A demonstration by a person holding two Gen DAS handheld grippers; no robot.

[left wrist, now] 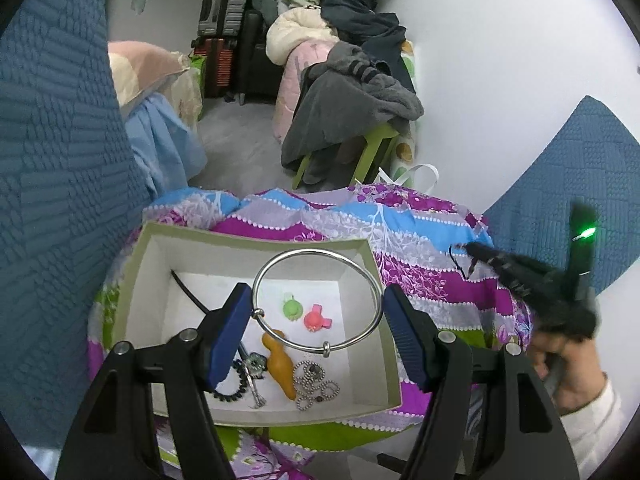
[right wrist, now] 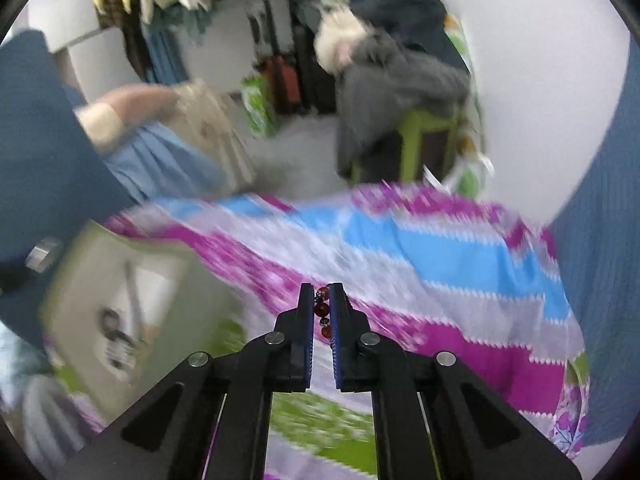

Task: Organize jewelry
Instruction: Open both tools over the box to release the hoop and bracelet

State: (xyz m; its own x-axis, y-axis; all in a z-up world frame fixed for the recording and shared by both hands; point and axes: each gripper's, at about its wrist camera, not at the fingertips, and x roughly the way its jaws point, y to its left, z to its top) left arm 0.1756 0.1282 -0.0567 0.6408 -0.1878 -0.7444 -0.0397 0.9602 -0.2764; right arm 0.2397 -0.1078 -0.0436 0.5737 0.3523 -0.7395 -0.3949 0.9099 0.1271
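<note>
An open green-rimmed box (left wrist: 384, 344) with a white floor sits on a striped cloth. In it lie a large silver bangle (left wrist: 318, 300), green (left wrist: 291, 307) and pink (left wrist: 314, 319) charms, an orange piece (left wrist: 280, 364), a ball chain (left wrist: 314, 384) and a dark bead bracelet (left wrist: 232, 394). My left gripper (left wrist: 318, 316) is open above the box, fingers either side of the bangle. My right gripper (right wrist: 322, 308) is shut on a red bead bracelet (right wrist: 322, 311) over the cloth, right of the box (right wrist: 80, 300). It shows blurred in the left wrist view (left wrist: 532, 280).
The striped purple, blue and green cloth (left wrist: 420, 232) covers the work surface. A green stool with grey clothes (left wrist: 352, 120) stands behind it. Blue quilted fabric (left wrist: 52, 160) is at the left and right. Suitcases (left wrist: 222, 20) stand far back.
</note>
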